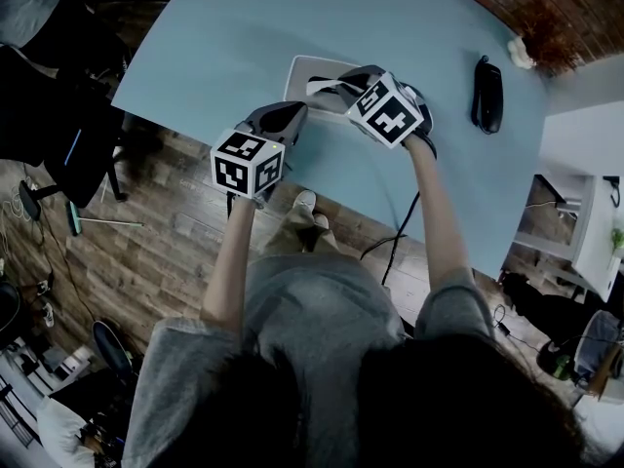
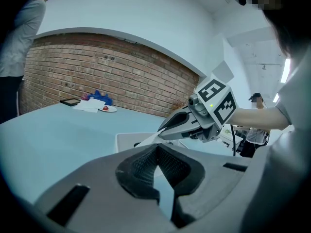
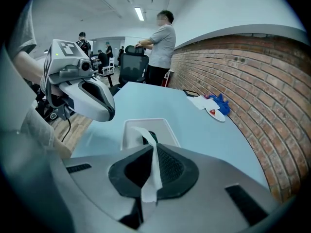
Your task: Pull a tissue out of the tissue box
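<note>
Near table (image 1: 224, 37) edge, tissue box (image 1: 302, 71), tissue (image 3: 151, 174) pinched

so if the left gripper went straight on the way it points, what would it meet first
Probably the tissue box, whose near wall sits beyond the closed tips of the left gripper. The right gripper, pinching the tissue, is above and right of that line, though depth is unclear.
</note>
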Available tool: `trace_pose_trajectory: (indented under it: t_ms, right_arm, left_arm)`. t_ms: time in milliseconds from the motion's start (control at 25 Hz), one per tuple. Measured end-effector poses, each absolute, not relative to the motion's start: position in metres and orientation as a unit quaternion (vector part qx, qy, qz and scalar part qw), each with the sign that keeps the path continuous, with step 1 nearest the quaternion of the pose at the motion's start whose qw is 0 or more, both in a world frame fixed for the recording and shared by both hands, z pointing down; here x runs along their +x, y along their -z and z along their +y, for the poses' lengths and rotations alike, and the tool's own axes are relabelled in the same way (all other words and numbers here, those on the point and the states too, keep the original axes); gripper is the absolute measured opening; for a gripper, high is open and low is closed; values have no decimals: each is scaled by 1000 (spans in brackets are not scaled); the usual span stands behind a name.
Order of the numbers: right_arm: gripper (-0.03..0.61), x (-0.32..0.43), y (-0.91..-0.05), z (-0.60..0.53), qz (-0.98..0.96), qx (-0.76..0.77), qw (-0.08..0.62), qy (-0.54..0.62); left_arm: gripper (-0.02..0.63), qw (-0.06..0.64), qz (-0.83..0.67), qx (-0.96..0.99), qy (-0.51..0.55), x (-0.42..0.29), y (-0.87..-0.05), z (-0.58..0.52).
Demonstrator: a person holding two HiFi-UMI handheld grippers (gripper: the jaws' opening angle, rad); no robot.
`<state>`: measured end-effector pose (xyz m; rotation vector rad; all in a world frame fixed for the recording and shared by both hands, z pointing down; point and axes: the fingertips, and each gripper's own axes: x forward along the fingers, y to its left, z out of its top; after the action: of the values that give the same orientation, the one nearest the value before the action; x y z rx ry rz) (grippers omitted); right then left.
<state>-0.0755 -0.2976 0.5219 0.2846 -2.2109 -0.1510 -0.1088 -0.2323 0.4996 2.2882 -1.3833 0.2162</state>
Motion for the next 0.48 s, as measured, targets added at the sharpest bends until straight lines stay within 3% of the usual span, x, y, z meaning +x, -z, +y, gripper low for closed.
trace_pose_trajectory:
  t_ms: [480]
  right_arm:
    - [2, -72, -506, -299, -892, 127, 430, 65]
  left_arm:
    - [3, 215, -496, 838, -74, -106, -490, -232]
